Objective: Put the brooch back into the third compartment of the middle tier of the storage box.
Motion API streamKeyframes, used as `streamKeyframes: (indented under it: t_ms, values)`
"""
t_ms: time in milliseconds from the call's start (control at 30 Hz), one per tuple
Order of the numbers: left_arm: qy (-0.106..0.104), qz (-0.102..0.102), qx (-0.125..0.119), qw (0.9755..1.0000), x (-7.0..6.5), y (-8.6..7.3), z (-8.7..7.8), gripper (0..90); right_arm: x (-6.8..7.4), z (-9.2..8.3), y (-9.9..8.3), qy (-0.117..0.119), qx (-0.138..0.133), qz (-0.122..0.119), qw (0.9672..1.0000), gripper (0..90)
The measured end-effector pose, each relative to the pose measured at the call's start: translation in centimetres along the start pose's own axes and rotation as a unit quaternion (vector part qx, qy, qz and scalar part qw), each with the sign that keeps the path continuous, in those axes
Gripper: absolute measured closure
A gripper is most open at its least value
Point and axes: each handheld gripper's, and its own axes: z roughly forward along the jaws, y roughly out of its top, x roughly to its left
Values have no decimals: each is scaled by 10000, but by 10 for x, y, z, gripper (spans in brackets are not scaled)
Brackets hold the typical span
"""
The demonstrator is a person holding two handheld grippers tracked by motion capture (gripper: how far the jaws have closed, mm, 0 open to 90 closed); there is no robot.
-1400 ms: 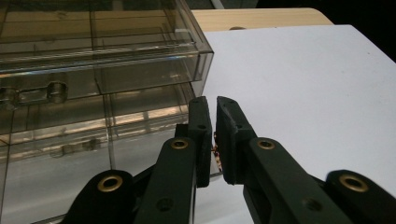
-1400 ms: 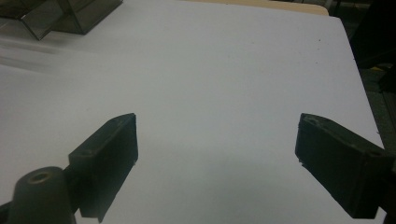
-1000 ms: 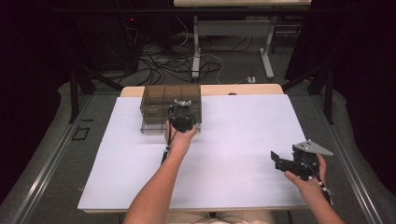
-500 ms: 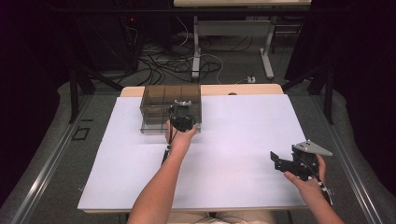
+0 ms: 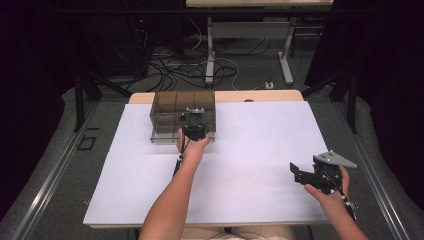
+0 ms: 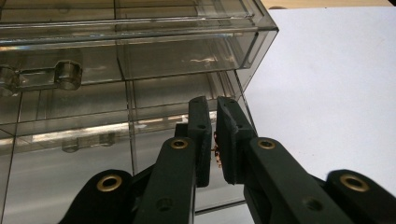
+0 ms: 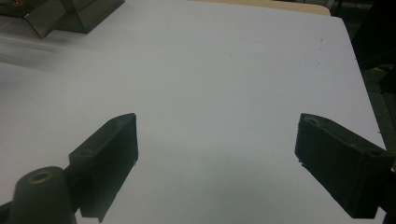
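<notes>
Right gripper (image 5: pixel 299 173) is sitting low at the near right of the table (image 5: pixel 260 150), jaws spread wide, holding nothing. Versus a second ago it is barely drifting, a touch nearer the person; effectively parked. In the right gripper view just bare white sheet is lying between its jaws, with the box corner (image 7: pixel 60 14) far off at the upper left.

Left gripper (image 6: pixel 210 140) is at the box (image 5: pixel 183 116), same spot as a second ago, no visible travel. Jaws are nearly closed, a thin slit left, and they are pinching a small coppery bit (image 6: pixel 216 150); too small to say what it is. Tips are pressing against or just at the lower front of the smoky clear box, near its right corner. Cannot tell if they are touching the wall.

Reading: with nothing shifting, the left hand is probably lining up on the lower drawer front, not pulling yet. Drawers are looking closed; the upper one is showing a round handle (image 6: pixel 68 74) off to the left of the jaws.

Around: box is sitting at the far left-centre of the table, well apart from the right gripper. Beyond the table, cables (image 5: pixel 200 65) are lying on the floor under a desk frame (image 5: pixel 210 50). Nothing is blocking the left gripper but the box face itself.
</notes>
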Motion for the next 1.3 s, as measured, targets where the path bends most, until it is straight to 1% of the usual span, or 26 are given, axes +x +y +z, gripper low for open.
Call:
streamKeyframes:
  t_ms: [100,167,233,300,333,433,467,533,567,600,633,733,767,833,933,1100,1133,1200,1300]
  values:
    - [21,-25,41,10000,0,-1,2,844,0,1,0,-6,-21,-6,10000,130]
    - [50,8,36,10000,1,-1,2,843,0,0,0,-2,-31,-37,10000,130]
    - [45,-8,36,10000,1,-1,3,842,-1,0,-1,-10,-61,-52,10000,130]
    - [46,-8,36,10000,0,-1,3,841,-2,0,0,19,-27,-76,10000,130]
    - [49,24,53,10000,0,-1,2,841,-1,0,0,7,-14,-26,10000,130]
    - [13,7,38,10000,0,-1,3,831,-2,0,0,-16,-49,-64,10000,130]
    - [13,3,36,10000,0,-1,3,815,-2,0,0,17,-15,-73,10000,129]
    - [-31,-27,13,10000,0,-1,3,780,-2,-1,0,6,-8,-38,10000,130]
    - [-44,-14,15,10000,0,-1,2,761,-2,0,-1,-8,-56,-74,10000,130]
    - [-28,15,28,10000,0,-1,1,745,-1,0,-1,-7,-56,-32,10000,130]
    - [-40,-29,-26,10000,-1,-1,1,721,-1,0,-1,-5,-50,-33,10000,130]
    - [-68,-21,-93,9999,0,0,-1,638,-1,0,-1,-6,-49,-18,10000,130]
    - [-80,-41,-110,9999,0,0,-2,619,-2,0,0,7,-55,-47,10000,130]
    - [-116,-33,-142,9998,0,0,-3,587,-1,-1,0,9,-27,-20,10000,130]
    - [-176,-56,-162,9997,0,1,-5,552,-1,-1,0,11,-7,-24,10000,130]
    - [-212,-58,-212,9995,1,1,-9,504,-1,-1,0,8,-5,-23,10000,130]
    - [-264,-101,-238,9993,1,1,-10,489,-1,-1,0,-1,-29,-29,10000,130]
    - [-295,-122,-256,9992,1,2,-12,462,-1,-2,0,5,3,6,10000,130]
    - [-387,-142,-284,9987,0,2,-15,418,-1,-2,0,-18,-3,-36,10000,130]
